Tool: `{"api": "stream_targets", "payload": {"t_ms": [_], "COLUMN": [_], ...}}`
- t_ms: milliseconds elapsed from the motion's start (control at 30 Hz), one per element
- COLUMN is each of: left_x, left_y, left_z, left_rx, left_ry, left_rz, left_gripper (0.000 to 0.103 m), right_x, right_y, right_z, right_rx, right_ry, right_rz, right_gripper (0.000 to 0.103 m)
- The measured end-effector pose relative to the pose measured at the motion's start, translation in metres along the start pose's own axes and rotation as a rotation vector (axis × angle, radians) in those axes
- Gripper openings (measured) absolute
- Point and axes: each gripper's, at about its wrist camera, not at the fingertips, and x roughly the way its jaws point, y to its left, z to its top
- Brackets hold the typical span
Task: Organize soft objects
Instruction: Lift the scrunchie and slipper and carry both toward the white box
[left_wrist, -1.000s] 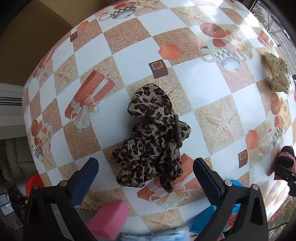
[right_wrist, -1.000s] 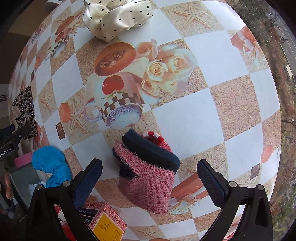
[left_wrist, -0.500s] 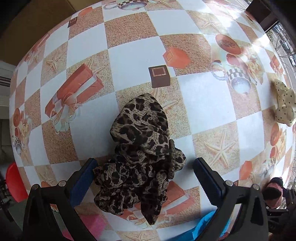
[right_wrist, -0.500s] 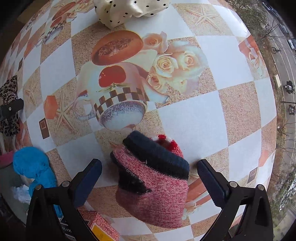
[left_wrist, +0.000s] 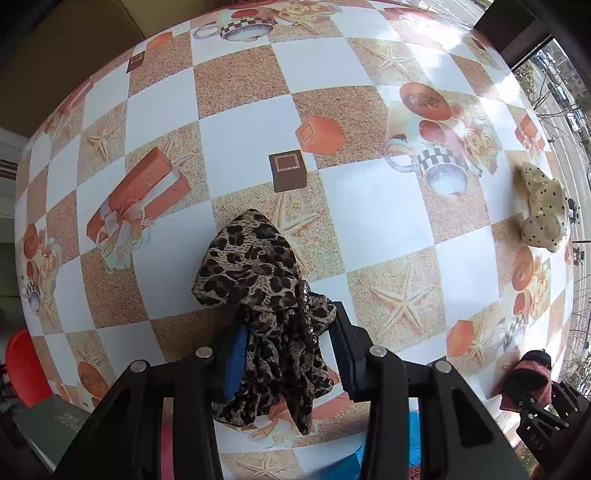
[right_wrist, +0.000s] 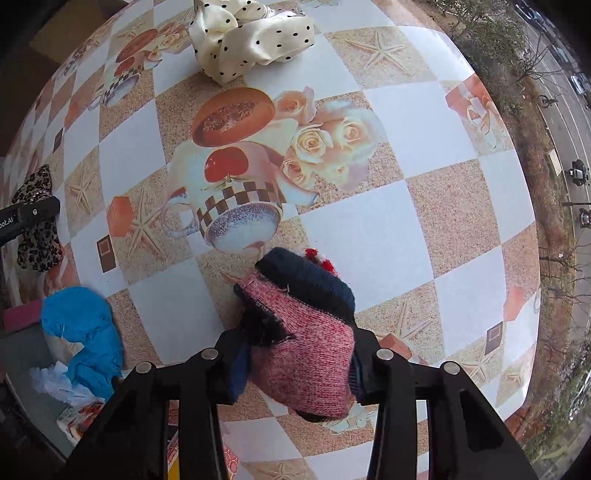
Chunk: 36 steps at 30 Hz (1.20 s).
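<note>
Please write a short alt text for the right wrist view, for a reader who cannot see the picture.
The right gripper is shut on a pink and navy knitted item that lies on a checked printed tablecloth. A cream polka-dot cloth lies at the far edge, and a blue cloth at the left.

Both grippers went from wide open to clamped in the last second. The left gripper (left_wrist: 286, 354) moved in and pinched the leopard-print scarf (left_wrist: 258, 291) around its lower bunched half (blue pads pressed into the fabric). The right gripper (right_wrist: 295, 363) did the same to the pink knit piece (right_wrist: 299, 332), which now looks squeezed narrower between the fingers.
</note>
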Motion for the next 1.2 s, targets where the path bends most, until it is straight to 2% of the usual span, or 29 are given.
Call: {"api": "stream_targets", "payload": {"t_ms": [33,267,467,667,867,1000,1200], "left_x": [-0.005,-0.056,-0.094,-0.125,-0.147,-0.150,-0.169], "left_y": [-0.004,-0.025,-0.038,-0.037,-0.035,-0.029,-0.015], "left_z": [-0.001,-0.034,-0.063,-0.114,-0.171,-0.198,-0.229], "left_rx": [0.014,0.140,0.206,0.245,0.270,0.264,0.261], "left_ry": [-0.018,-0.152,-0.207,-0.223,-0.214,-0.200,-0.221], "left_rz": [-0.004,-0.002,-0.030,-0.059,-0.074,-0.082,-0.111], "left_gripper": [0.041,0.041,0.041,0.041,0.042,0.042,0.042], "right_x": [-0.002,-0.032,-0.058,-0.086,-0.105,-0.119,-0.143], "right_y": [-0.004,-0.031,-0.048,-0.051,-0.034,-0.019,0.007], "right_z": [-0.002,-0.032,-0.063,-0.083,-0.104,-0.119,-0.139], "right_rx": [0.015,0.102,0.149,0.175,0.196,0.186,0.148], "right_ry": [-0.004,-0.048,-0.077,-0.113,-0.143,-0.169,-0.214], "right_rz": [0.020,0.116,0.166,0.190,0.218,0.219,0.214], "right_gripper": [0.034,0.033,0.033,0.033,0.033,0.033,0.033]}}
